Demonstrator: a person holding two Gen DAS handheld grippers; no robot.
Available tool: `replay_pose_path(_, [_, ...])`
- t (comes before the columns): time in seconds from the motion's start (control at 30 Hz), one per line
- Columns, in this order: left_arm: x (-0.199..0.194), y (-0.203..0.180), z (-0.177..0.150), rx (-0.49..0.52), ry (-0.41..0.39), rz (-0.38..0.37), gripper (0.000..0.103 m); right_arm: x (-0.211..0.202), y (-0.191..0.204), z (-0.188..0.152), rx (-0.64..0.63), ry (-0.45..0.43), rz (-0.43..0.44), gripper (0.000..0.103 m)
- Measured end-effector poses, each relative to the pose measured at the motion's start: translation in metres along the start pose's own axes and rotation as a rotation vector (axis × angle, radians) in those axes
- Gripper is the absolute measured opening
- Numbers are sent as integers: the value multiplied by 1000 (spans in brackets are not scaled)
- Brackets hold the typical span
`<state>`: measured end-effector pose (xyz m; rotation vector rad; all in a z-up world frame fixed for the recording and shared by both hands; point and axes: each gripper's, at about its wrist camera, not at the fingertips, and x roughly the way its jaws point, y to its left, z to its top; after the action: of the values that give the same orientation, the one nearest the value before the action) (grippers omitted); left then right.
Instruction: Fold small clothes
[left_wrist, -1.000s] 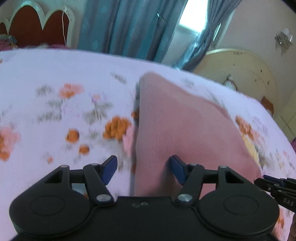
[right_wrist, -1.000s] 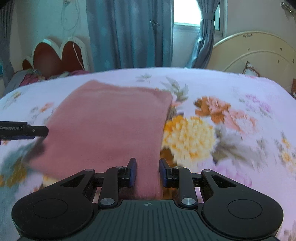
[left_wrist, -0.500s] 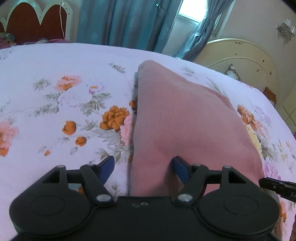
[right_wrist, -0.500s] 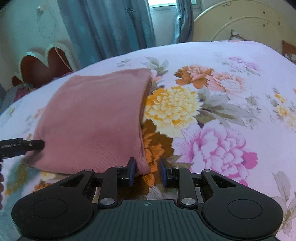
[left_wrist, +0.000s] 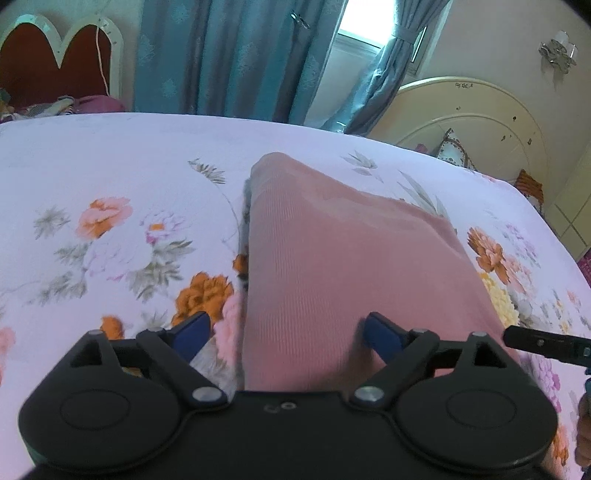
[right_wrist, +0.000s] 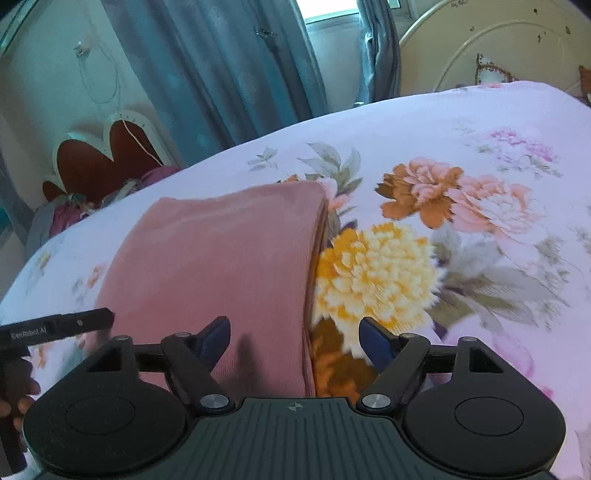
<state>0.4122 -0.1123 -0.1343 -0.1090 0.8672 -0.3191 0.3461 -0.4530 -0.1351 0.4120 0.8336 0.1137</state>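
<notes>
While pink cloth (left_wrist: 351, 266) lies folded on bedsheet (left_wrist: 110, 166) — left gripper (left_wrist: 286, 332), right gripper (right_wrist: 295, 338) jaws wide.

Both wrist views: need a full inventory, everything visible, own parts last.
folded garment: 1, dusty pink ribbed knit, flat on the bed, near edge between both grippers' fingers
bedsheet: 1, pale lilac with orange, pink and yellow flowers, covering the bed
curtains: teal, hanging behind the bed, around a bright window
scalloped headboard: 1, dark red with white trim, far left
round headboard: 1, cream, scuffed, far right
wall lamp: 1, upper right wall
left gripper: black, blue pads, open, straddling the garment's left edge
right gripper: black, blue pads, open, straddling the garment's right edge
</notes>
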Motion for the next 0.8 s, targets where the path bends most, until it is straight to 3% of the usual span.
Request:
replay_pose_path(0.33, [45, 10, 9, -63, 84, -153, 93, 50, -8, 16, 54, 16, 70, 76])
replay_pose_path(0.53, [53, 7, 13, -86, 84, -204, 85, 66, -5, 20, 75, 21, 179, 75])
replay_pose_path(0.6, [52, 9, 14, -98, 79, -213, 73, 69, -4, 21, 73, 22, 174, 57])
replay_pose_path(0.67, [52, 9, 15, -93, 76, -218, 70, 72, -8, 22, 89, 18, 168, 39])
replay_pose_path(0.8, [50, 1, 17, -66, 61, -200, 54, 76, -4, 22, 125, 10, 145, 24])
